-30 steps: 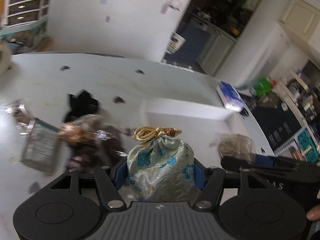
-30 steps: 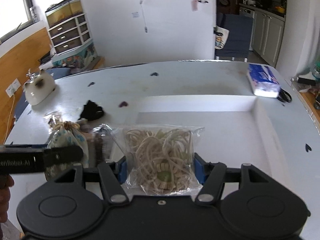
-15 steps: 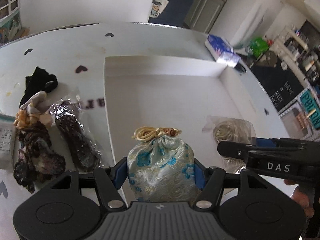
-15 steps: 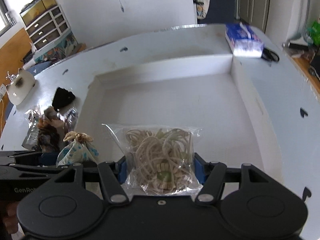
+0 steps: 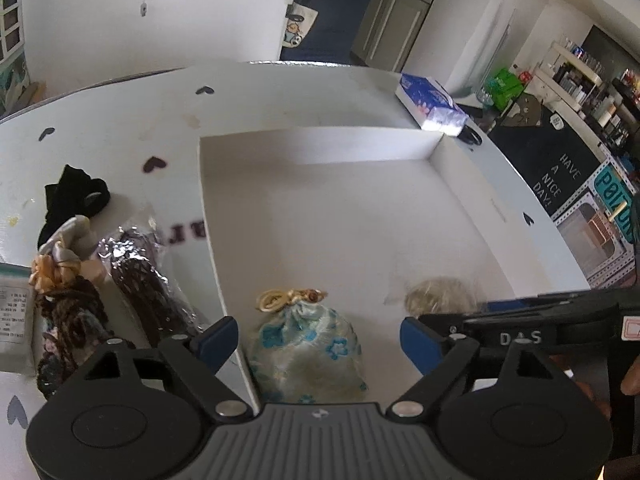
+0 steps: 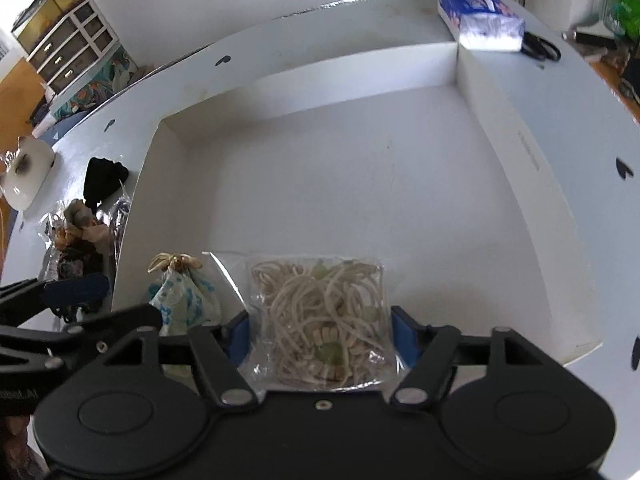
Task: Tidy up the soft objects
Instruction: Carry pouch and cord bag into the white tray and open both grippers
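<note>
Left gripper: jaws spread wide, blue pads clear of everything, holding nothing. Brocade pouch sits between the fingers but untouched, upright on the floor of the white box, near-left corner, just inside the left wall; gold cord knot on top

Right gripper: jaws closed in on the clear bag of cords, blue pads pressing both sides of the bag. Bag is over the near part of the box floor; can't tell if it's resting on the floor or lifted. From the right wrist cam the pouch is just left of the bag, close but whether they touch is unclear

Outside the box, on the white table to its left: dark item in crinkly plastic wrap just beside the box wall, a fabric bundle with a tan bow, black cloth item further back. Blue tissue pack at the far right corner of the box, on the table
</note>
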{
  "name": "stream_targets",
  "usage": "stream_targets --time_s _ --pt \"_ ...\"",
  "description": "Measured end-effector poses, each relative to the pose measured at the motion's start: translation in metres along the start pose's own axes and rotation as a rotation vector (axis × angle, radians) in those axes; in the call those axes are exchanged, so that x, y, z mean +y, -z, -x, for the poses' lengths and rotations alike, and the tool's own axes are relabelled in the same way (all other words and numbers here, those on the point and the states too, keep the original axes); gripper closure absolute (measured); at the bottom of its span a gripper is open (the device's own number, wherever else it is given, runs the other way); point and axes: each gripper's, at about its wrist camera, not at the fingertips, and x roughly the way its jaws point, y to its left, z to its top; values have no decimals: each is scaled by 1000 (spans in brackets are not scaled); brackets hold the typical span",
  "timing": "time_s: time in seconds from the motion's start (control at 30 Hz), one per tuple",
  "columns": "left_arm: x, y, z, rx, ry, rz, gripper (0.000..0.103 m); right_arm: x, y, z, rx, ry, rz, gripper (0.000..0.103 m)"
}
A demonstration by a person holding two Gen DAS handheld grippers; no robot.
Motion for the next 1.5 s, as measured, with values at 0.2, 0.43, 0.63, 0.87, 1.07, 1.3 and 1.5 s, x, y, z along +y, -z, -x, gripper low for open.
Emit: stream_targets --time_s 0.2,0.43,0.63,0.87,1.07,1.3,1.5 --pt "5 -2 -2 19 14 19 48 -9 -3 21 -43 -112 -60 14" --pt "-2 2 -23 129 16 -12 65 -27 -10 14 -56 -90 -148 34" --pt "2 7 -26 167 -11 18 67 -11 -6 -10 4 -81 -32 40" --pt "-1 14 -19 163 -18 30 68 5 -4 -12 23 -105 38 41" --pt "1 18 0 91 -39 38 67 2 -3 8 -32 -108 41 41" --pt "-1 19 16 28 -52 43 59 3 4 39 -130 -70 71 39" --pt "-1 24 29 -20 -55 28 49 8 16 59 -210 -35 95 31"
